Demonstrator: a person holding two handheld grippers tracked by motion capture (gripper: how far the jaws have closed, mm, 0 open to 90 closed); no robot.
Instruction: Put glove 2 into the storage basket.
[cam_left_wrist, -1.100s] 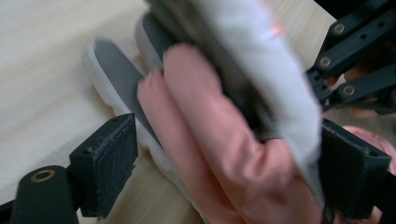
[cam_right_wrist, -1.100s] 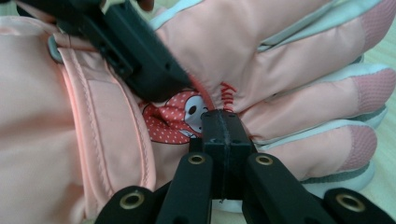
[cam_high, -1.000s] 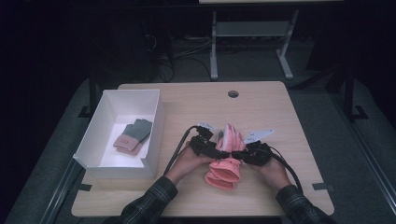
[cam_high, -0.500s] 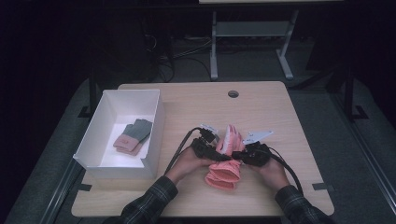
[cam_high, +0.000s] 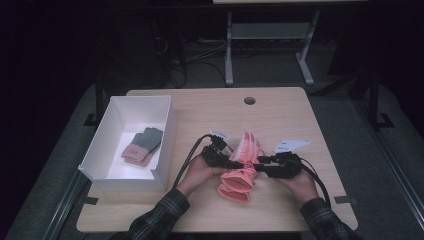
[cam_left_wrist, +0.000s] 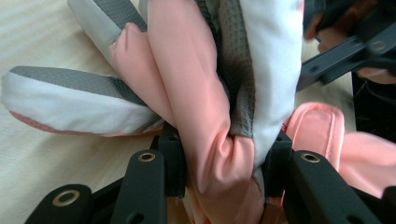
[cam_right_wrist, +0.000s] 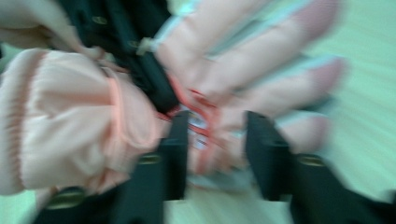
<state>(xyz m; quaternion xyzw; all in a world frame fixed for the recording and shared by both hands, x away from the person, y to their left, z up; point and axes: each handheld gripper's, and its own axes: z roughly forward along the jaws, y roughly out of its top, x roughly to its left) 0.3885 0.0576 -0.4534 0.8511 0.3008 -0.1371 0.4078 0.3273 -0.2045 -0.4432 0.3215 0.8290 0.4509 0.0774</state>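
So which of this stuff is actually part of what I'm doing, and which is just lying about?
In the job:
- pink glove
- left hand-held gripper, clamped on it
- right hand-held gripper
- white box holding a folded glove pair

Lying about:
- table's cable hole
- floor cables

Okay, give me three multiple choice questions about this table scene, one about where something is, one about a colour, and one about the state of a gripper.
1. Where does the folded grey and pink glove pair lie?
A. in the white box
B. by the table hole
C. on the floor

2. What colour is the cuff of the puffy glove between the hands?
A. blue
B. salmon pink
C. green

3. The left gripper is
A. empty, wide open
B. lying in the box
C. pinching glove fabric

Answers: 1 A, it rests on the box floor. 2 B, the cuff shows pink. 3 C, fabric bunches between its jaws.
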